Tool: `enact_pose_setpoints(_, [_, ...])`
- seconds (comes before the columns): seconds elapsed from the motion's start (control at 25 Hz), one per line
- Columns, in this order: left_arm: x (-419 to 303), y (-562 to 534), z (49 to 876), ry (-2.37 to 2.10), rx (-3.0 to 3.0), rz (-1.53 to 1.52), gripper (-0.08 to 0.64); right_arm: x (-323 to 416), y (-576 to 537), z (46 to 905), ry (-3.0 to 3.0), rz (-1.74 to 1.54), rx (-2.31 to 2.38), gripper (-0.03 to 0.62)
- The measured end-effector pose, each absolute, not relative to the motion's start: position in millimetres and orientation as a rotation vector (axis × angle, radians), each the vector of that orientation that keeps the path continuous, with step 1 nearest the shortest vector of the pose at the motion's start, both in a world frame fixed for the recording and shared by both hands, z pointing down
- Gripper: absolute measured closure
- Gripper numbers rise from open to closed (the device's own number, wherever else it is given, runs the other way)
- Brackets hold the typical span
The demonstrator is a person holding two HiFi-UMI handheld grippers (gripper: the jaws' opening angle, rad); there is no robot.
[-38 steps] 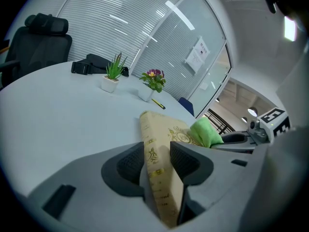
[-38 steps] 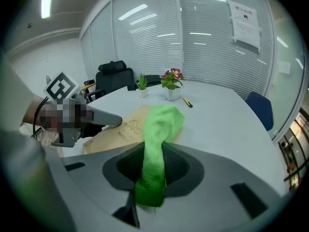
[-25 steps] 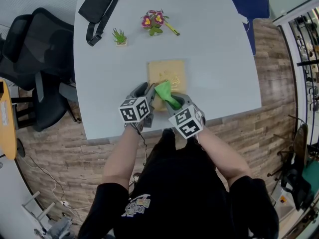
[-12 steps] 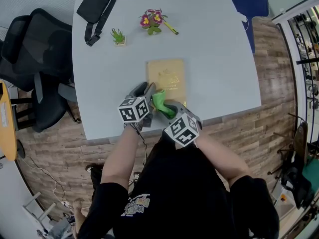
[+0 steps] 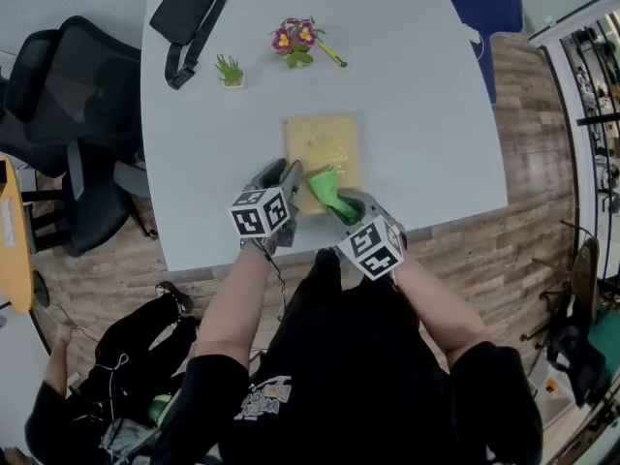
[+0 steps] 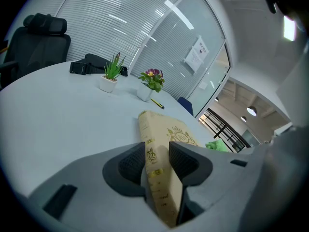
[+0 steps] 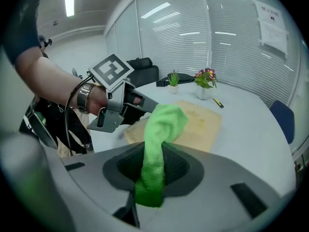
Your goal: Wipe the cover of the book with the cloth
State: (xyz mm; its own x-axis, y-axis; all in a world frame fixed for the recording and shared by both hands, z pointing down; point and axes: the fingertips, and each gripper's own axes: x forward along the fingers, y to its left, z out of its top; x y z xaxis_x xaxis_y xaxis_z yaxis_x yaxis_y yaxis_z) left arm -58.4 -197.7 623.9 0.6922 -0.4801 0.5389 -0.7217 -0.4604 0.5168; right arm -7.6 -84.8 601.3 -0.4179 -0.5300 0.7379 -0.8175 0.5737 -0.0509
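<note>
Nearest me, my left tongs (image 6: 157,154) are closed on the book (image 5: 325,148), with the pads pressed on either side of its spine at the near left corner. Just to the right, my right tongs (image 7: 154,164) hold the green cloth (image 7: 161,127) in a narrow grip. The fabric is pinched into a strip between the pads and bunches out ahead of them. That bunched end is down on the near part of the tan cover, close beside the left tongs. The book lies on the pale bench (image 5: 426,105), near its front edge. Farther back stand 2 small pots: a spiky green plant (image 5: 232,70) and a pink-flowered plant (image 5: 297,40), which has a yellow pen (image 5: 335,57) beside it. At the far left corner lies a black bag (image 5: 189,13).
</note>
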Motion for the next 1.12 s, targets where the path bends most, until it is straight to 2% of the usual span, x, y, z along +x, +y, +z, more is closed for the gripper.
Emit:
enact_pose_setpoints(0.76, [-60,-198,623,-0.942,2.146,0.433,0.403,74,-109,606,-2.006,0.665,1.358,0.494])
enact_pose_setpoints(1.12, [-64,-194,608,-0.985,2.178,0.442,0.403,97,-122,581,-2.048,0.694,1.447,0.494])
